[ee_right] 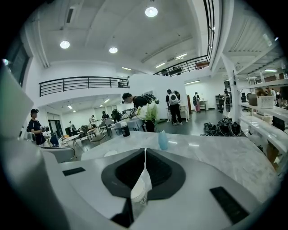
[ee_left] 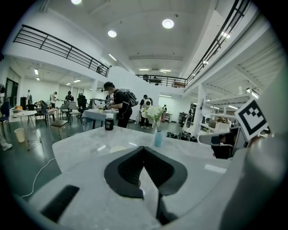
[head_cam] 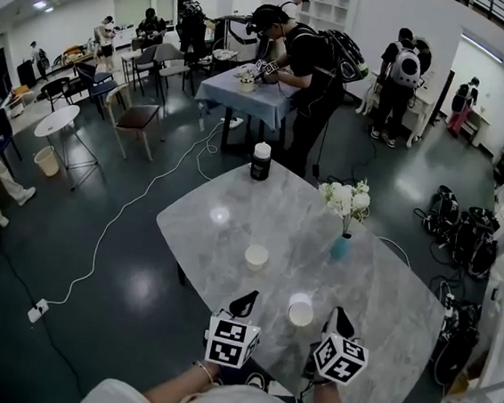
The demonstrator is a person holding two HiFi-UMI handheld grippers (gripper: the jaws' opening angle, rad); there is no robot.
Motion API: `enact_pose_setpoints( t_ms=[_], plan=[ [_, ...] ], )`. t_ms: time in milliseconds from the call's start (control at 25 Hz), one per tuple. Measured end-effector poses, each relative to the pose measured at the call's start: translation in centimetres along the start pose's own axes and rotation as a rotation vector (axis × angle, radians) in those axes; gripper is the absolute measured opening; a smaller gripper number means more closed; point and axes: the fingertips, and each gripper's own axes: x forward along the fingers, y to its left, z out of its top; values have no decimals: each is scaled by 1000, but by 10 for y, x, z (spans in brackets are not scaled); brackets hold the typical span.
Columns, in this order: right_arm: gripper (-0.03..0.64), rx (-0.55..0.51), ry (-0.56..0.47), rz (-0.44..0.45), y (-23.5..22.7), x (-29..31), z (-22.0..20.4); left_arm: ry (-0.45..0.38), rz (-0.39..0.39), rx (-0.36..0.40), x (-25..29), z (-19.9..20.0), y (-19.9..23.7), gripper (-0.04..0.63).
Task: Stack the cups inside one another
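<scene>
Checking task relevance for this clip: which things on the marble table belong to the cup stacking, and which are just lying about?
Job: cup pinched in the right tongs; second cup on the table.
Lying about: blue flower vase; dark jar with white lid.

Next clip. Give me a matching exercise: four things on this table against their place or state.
1 near cup
2 far cup
3 bottle
4 vase

a at the table's far edge
b pinched in the right gripper
c holds white flowers
d stands free, mid-table

Pairs: 1-b, 2-d, 3-a, 4-c
</scene>
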Motion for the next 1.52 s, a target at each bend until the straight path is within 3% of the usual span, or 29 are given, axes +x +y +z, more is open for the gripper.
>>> enact_pose_setpoints(
  t_ms=[960,1520],
  plan=[
    [15,-11,20,34,13,7,-2,27,43,-9,0,-7,15,-3],
    [15,-2,68,196,84,29,-8,46,159,-77,-23,-24,65,-3]
  ],
)
